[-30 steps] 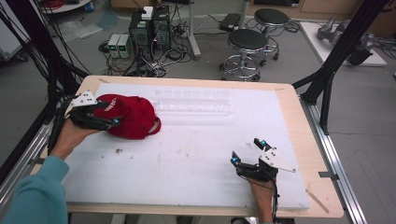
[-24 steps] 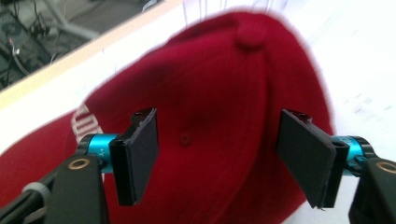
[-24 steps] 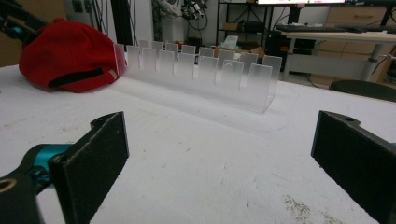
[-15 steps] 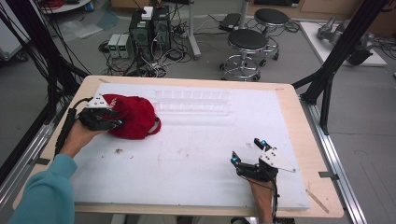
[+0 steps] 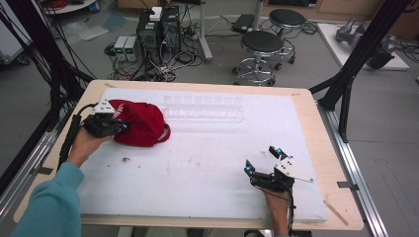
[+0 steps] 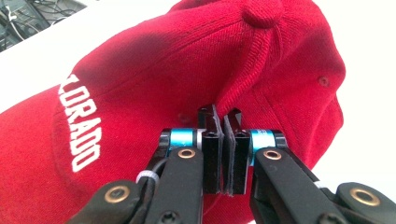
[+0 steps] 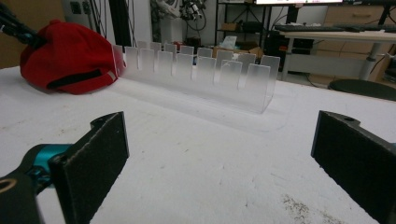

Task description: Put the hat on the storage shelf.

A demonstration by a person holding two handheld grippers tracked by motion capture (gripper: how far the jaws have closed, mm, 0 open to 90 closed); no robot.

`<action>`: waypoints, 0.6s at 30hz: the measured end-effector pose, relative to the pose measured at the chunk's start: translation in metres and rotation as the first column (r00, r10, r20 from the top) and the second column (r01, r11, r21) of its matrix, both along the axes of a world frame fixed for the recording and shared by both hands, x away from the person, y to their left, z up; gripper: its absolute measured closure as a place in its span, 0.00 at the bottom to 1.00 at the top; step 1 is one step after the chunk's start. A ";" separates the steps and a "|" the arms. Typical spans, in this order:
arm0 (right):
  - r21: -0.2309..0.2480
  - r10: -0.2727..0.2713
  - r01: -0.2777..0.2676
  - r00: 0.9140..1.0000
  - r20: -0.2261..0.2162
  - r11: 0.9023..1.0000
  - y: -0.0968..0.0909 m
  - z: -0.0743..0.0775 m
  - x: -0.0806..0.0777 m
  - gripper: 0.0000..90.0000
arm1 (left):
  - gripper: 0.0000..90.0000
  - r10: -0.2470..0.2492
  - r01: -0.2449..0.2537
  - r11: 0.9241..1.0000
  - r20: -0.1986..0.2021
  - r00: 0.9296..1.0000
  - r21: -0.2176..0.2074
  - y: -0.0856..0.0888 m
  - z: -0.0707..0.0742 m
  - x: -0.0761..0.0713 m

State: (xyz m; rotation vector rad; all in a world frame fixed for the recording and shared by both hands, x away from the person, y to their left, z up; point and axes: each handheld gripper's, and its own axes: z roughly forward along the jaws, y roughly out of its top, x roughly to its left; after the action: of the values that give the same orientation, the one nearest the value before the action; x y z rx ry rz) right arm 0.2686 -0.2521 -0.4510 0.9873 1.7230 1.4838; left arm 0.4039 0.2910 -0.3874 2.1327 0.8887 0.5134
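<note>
A red cap was seen lying on the left part of the white foam board, near the board's far-left corner, with white lettering across its front panel and its black back strap turned toward the middle of the table. A fold of the cap's crown was pinched by the left gripper; its jaws had just been closing and were pressed almost together, with only the red cloth caught between the pads. That gripper was held by the left hand, reached in from the table's left edge in a teal sleeve. Just beyond the cap, a clear plastic slotted rack was stood on the board, its row of upright dividers empty. Well apart, near the board's front right, the right gripper was rested low on the foam with its jaws spread wide and nothing between them.
</note>
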 end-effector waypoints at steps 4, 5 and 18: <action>-0.001 -0.002 0.002 1.000 0.000 1.000 0.000 0.000 0.000 0.03 | 0.97 0.027 -0.027 1.000 0.005 1.000 -0.010 -0.001 0.005 -0.003; 0.000 -0.002 0.002 1.000 0.000 1.000 0.000 0.000 0.000 0.03 | 0.97 0.037 -0.037 0.999 0.002 0.999 -0.016 -0.002 0.006 -0.003; 0.010 -0.002 0.002 1.000 0.000 1.000 0.000 0.000 -0.001 0.03 | 0.97 0.060 -0.062 0.993 -0.017 0.998 -0.100 -0.011 0.035 -0.026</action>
State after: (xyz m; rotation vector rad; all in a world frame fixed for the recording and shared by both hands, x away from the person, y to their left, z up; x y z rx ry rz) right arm 0.2680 -0.2525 -0.4512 0.9940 1.7152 1.4928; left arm 0.3783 0.2797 -0.3520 2.0258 0.9703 0.4748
